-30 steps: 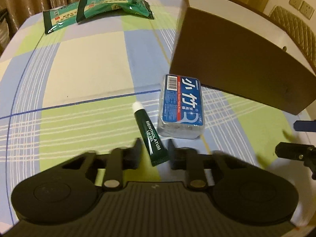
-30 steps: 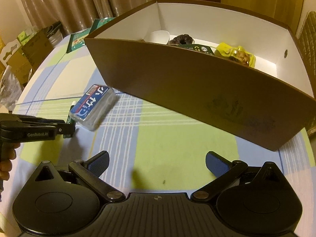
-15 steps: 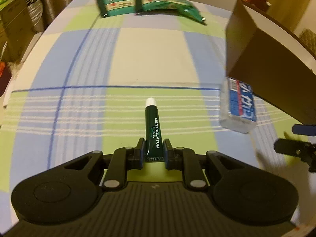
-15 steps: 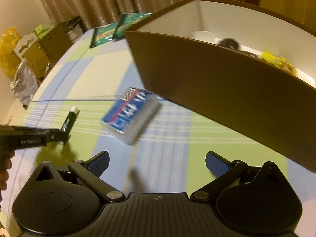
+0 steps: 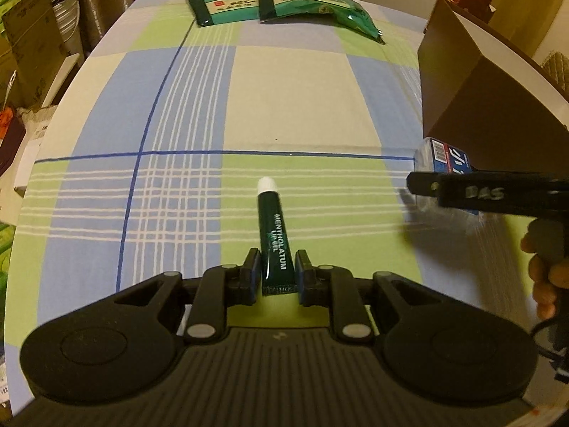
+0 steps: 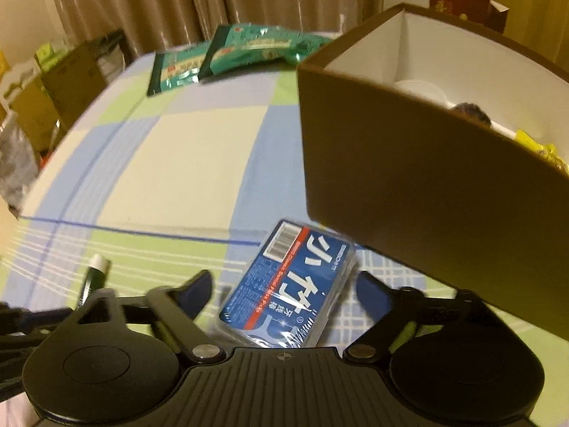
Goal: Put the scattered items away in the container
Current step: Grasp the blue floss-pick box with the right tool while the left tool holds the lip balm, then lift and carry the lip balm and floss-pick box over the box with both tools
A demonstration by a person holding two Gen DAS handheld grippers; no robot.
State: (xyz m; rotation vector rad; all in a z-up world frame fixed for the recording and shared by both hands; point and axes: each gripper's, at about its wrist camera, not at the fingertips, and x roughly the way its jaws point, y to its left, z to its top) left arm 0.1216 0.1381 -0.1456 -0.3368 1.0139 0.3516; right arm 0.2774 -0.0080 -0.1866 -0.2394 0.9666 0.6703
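The left gripper [image 5: 274, 272] pinches the tube [image 5: 274, 240] by its crimped tail (cap forward) for carrying to the box [image 6: 426, 192], while the right gripper [image 6: 284, 284] straddles the floss pack [image 6: 290, 284] wide open, gripping nothing.

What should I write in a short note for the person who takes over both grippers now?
Left gripper: jaws shut on the green tube, which lies flat on the tablecloth.
Right gripper: jaws open on either side of the blue floss pack, not yet closed.
Brown box: beside the pack; a white cup, a dark item and yellow packets are already inside.
Left to do: lift the tube into the box, grasp and box the floss pack, then the two green packets at the far edge.
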